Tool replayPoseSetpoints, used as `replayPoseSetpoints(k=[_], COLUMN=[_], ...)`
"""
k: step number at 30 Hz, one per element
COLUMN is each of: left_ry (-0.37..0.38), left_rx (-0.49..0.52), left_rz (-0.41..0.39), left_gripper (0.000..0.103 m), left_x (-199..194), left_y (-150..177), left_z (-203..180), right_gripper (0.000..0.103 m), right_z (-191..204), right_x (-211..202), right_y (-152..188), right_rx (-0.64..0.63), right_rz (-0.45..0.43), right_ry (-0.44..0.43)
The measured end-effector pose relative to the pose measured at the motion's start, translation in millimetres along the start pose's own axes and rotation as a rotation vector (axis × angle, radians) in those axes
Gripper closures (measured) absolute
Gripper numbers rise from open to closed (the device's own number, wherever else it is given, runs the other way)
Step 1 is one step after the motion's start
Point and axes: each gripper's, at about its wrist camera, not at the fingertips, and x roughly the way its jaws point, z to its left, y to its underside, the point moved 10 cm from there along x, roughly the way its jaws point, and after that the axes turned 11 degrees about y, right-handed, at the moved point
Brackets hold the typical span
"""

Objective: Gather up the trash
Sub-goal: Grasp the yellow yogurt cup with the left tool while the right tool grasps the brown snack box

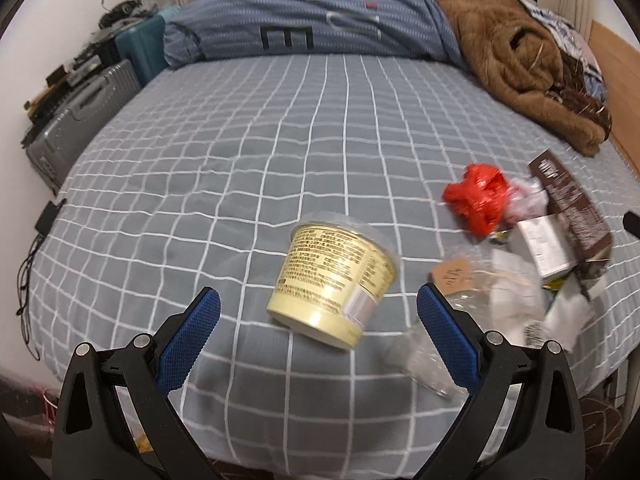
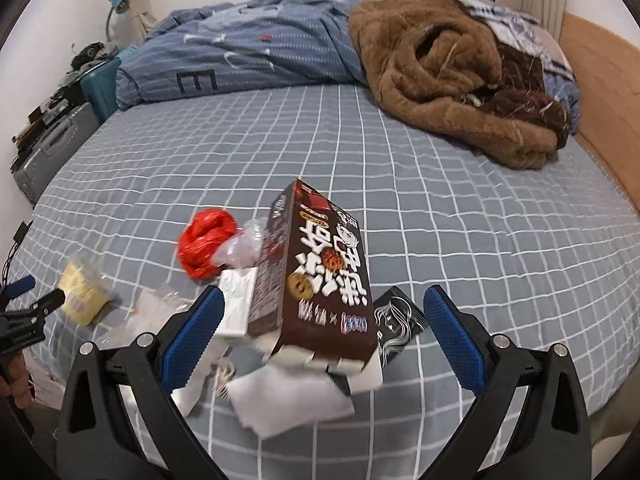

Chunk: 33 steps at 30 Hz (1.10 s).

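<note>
A bed [image 1: 280, 128] covered in a grey sheet with a white grid fills both views. At its far end lie a bunched blue duvet [image 1: 320, 20] and a brown furry blanket [image 2: 460, 72]. A wooden headboard [image 2: 600, 92] runs along the right side, and a window sits in the far wall. Along the left edge of the bed stand a grey hard case [image 1: 76, 120] and a teal case [image 1: 140, 48], with dark clutter stacked behind them against the white wall; cables [image 1: 28, 264] hang down at the near left corner.

The middle and far stretch of the sheet is bare, and so is the right half in the right wrist view. The trash sits near the front edge. A pale yellow cup [image 1: 336, 280] lies tipped on its side, just ahead of the left gripper [image 1: 318, 312], whose jaws are spread wide and hold nothing. To its right are a crumpled red plastic bag [image 1: 476, 196], clear wrappers [image 1: 516, 296] and a small white box [image 1: 544, 244].

The right gripper [image 2: 324, 308] also has its jaws spread, empty, on either side of a tilted brown snack box [image 2: 320, 280]. A black sachet [image 2: 396, 320] lies beside that box, and white paper [image 2: 288, 404] lies under its near end.
</note>
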Motion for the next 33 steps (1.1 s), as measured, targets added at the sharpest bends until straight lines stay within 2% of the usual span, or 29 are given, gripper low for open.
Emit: replayPoseSetpoints(k=[6, 9, 17, 21, 25, 28, 33], left_ry=[0.022, 0.04, 0.074, 0.097, 0.108, 0.113, 0.113], left_rx=[0.01, 0.017, 0.033, 0.037, 0.038, 0.038, 0.024], left_rz=[0.043, 0.061, 0.087, 0.098, 0.107, 0.108, 0.089], left_gripper=[0.01, 0.012, 0.017, 0.025, 0.025, 0.026, 0.026], left_x=[32.5, 44.1, 63.6, 68.3, 71.3, 69.9, 60.9], left_y=[0.5, 3.3, 2.1, 0.4, -1.1, -1.0, -2.6], left_z=[3.8, 1.6, -4.3, -7.7, -9.0, -9.5, -9.4], right_gripper=[0.009, 0.009, 0.009, 0.008, 0.008, 0.014, 0.015], right_z=[2.0, 3.8, 12.4, 16.4, 22.5, 23.9, 15.3], right_x=[44.2, 64.2, 98.0, 105.8, 115.8, 121.1, 112.8], right_y=[-4.4, -2.9, 9.7, 14.3, 24.7, 30.2, 23.3], right_rx=[0.015, 0.034, 0.141, 0.175, 0.182, 0.172, 0.161], right_rz=[0.072, 0.127, 0.322, 0.375, 0.445, 0.44, 0.383], right_ry=[-0.024, -0.063, -0.273, -0.331, -0.362, -0.35, -0.32])
